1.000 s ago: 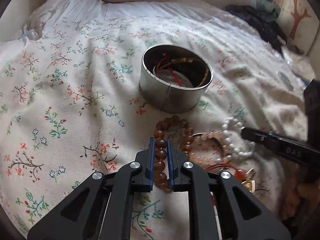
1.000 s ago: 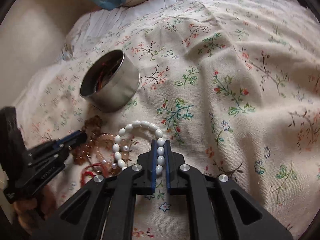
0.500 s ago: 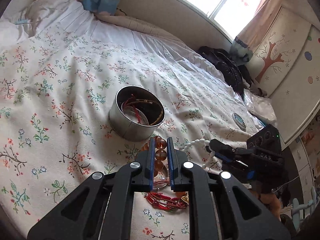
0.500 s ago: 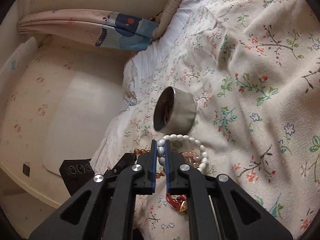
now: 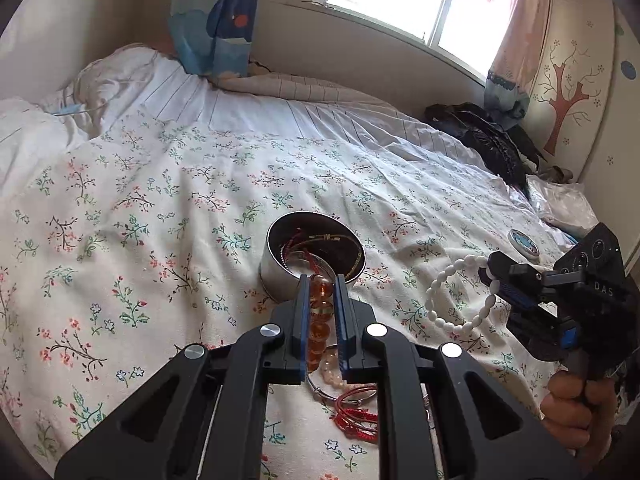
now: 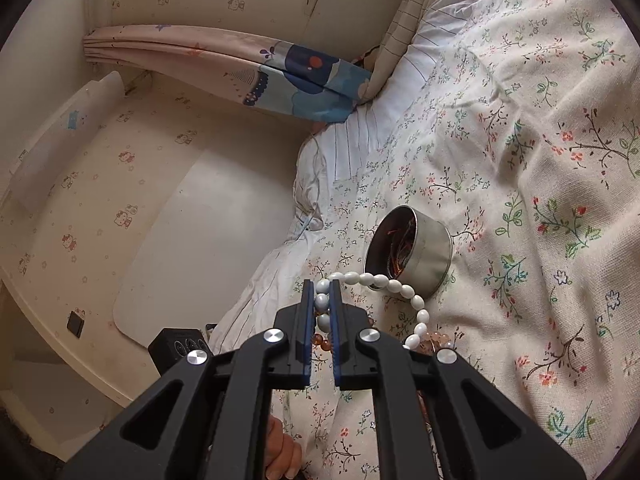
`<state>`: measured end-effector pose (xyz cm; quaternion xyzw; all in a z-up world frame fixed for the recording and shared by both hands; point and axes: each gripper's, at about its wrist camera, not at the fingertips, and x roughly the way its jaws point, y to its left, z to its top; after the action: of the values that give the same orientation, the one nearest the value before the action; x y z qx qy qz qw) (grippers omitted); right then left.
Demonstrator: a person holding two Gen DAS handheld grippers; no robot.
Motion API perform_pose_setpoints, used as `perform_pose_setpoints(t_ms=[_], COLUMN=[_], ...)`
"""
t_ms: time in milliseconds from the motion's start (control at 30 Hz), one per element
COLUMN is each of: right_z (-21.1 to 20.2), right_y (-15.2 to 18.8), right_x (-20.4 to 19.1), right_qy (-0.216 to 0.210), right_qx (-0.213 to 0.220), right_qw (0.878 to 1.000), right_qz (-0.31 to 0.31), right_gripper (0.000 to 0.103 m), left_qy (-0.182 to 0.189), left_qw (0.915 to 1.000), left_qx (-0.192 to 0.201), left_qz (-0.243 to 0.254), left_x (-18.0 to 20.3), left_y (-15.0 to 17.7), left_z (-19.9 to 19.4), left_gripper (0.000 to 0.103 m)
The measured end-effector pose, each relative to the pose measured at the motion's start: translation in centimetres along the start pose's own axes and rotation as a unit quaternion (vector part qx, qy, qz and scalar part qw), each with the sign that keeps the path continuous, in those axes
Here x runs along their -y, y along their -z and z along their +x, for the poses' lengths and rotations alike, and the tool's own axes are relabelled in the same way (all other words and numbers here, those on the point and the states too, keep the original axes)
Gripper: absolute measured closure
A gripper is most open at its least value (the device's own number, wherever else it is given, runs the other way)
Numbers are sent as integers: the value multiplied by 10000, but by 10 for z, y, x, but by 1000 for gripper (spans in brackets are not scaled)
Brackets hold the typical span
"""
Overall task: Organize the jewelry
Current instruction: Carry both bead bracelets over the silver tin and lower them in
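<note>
A round metal tin point(image 5: 280, 272) stands on the floral bedspread, with red cords and gold chains inside; it also shows in the right wrist view point(image 6: 430, 250). My left gripper point(image 5: 322, 286) is shut on an amber bead bracelet point(image 5: 320, 308), lifted just in front of the tin. My right gripper point(image 6: 322, 292) is shut on a white bead bracelet point(image 6: 404, 290), which hangs in the air; it shows at the right of the left wrist view point(image 5: 452, 292). A pink bead bracelet point(image 5: 332, 364), a thin bangle and red cord bracelets point(image 5: 356, 416) lie on the bed below my left gripper.
The floral bedspread point(image 5: 160, 208) covers the bed. Dark clothing point(image 5: 484, 136) lies at the far right corner. A small round lid point(image 5: 524, 242) lies right of the tin. A curtain point(image 5: 212, 20) and window are behind; a wall is to the left.
Both grippers have risen from the bedspread, each with its bracelet. The amber bracelet and the white bracelet now hang clear of the pile, near the tin.
</note>
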<state>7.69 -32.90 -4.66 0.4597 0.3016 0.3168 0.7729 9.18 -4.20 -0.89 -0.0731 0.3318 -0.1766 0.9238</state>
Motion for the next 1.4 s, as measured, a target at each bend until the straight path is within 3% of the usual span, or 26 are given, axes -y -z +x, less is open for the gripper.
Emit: perform_pose_setpoints(t_ms=[733, 833, 867, 900, 967, 1033, 1200, 1233, 1300, 1333, 1367, 1400], right_z=[5, 6, 7, 9, 16, 26, 61, 69, 87, 92, 92, 87], right_y=[1, 0, 0, 0, 1, 3, 12, 15, 25, 28, 29, 26], right_x=[-4, -4, -3, -2, 2, 4, 18, 20, 20, 17, 17, 22], right_qy=[-51, 259, 464, 728, 1528, 2182, 3178, 3399, 3942, 4067, 4027, 3844], right_qx=[-45, -70, -96, -138, -268, -473, -1092, -1254, -1535, -1578, -1591, -1579], right_qw=[9999, 9995, 9987, 9970, 9870, 9724, 9349, 9232, 8883, 8778, 8794, 8929], right_qz=[-83, -159, -204, -244, -428, -678, -1141, -1285, -1787, -1981, -1979, -1736], right_gripper=[94, 94, 90, 80, 72, 72, 72, 72, 75, 75, 81, 89], left_qy=[-158, -152, -157, -151, -127, -105, -66, -54, -35, -22, -13, -13], left_qw=[9992, 9994, 9995, 9996, 9997, 9997, 9993, 9993, 9993, 9993, 9992, 9992], left_qx=[213, 222, 219, 209, 188, 190, 205, 207, 207, 206, 205, 204], left_qz=[289, 238, 192, 126, -23, -149, -289, -300, -315, -323, -328, -330], left_x=[10, 8, 6, 3, -3, -9, -15, -16, -16, -16, -17, -16], left_y=[-1, -1, -2, -2, -4, -5, -7, -7, -7, -7, -7, -7], left_z=[-6, -6, -6, -6, -6, -7, -7, -7, -7, -6, -6, -7], left_gripper=[92, 92, 92, 92, 92, 92, 92, 92, 92, 92, 92, 92])
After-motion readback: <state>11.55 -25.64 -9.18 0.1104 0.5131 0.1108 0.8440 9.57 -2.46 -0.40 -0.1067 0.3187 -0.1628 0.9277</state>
